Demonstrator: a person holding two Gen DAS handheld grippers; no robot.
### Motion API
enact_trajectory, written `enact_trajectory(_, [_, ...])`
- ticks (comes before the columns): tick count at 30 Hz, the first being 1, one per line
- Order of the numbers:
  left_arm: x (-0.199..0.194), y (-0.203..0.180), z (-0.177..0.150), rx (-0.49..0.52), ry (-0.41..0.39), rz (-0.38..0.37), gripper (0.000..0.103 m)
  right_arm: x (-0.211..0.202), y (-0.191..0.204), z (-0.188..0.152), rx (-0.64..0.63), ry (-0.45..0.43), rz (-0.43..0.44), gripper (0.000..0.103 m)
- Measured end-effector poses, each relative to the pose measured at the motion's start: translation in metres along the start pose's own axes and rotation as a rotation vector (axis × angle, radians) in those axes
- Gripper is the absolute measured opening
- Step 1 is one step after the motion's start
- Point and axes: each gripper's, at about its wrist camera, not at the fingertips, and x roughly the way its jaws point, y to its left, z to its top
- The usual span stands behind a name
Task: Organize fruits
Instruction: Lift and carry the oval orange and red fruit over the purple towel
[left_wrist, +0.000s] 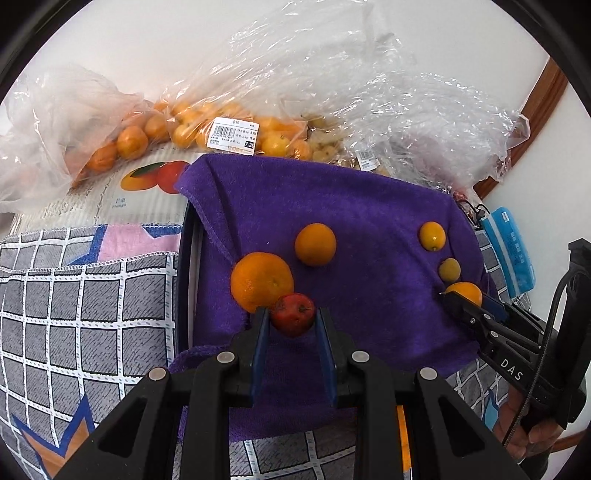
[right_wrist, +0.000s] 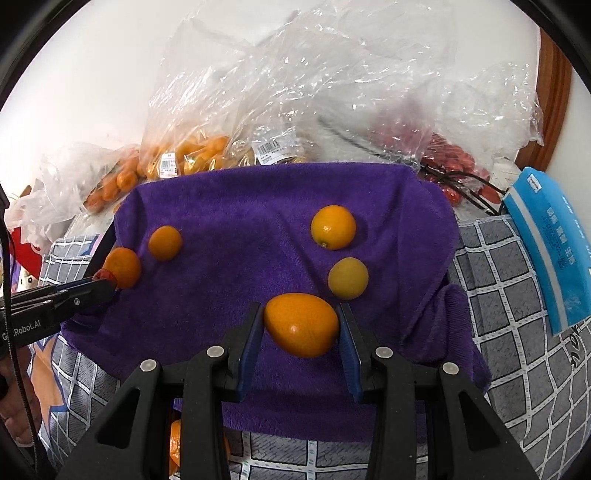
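A purple towel is spread over the checked cloth. My left gripper is shut on a small red fruit just above the towel, beside a big orange. A smaller orange lies behind them. My right gripper is shut on an oval orange fruit, also seen in the left wrist view. Near it on the towel lie a round yellow-orange fruit and a dull yellow fruit.
Clear plastic bags of oranges and a bag of red fruit are piled behind the towel against the white wall. A blue packet lies at the right. A mango-printed box sits at the left.
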Motion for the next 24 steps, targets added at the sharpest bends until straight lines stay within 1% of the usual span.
enact_trajectory(3, [0.002, 0.002, 0.0, -0.008, 0.006, -0.006, 0.024, 0.003, 0.003, -0.001, -0.017, 0.004, -0.021, 0.039])
enact_trajectory(15, [0.014, 0.004, -0.004, -0.009, 0.033, -0.017, 0.024, 0.018, 0.0, -0.006, -0.012, 0.034, -0.031, 0.039])
enact_trajectory(24, [0.019, 0.003, -0.006, -0.017, 0.047, -0.021, 0.024, 0.019, 0.003, -0.008, -0.035, 0.031, -0.048, 0.039])
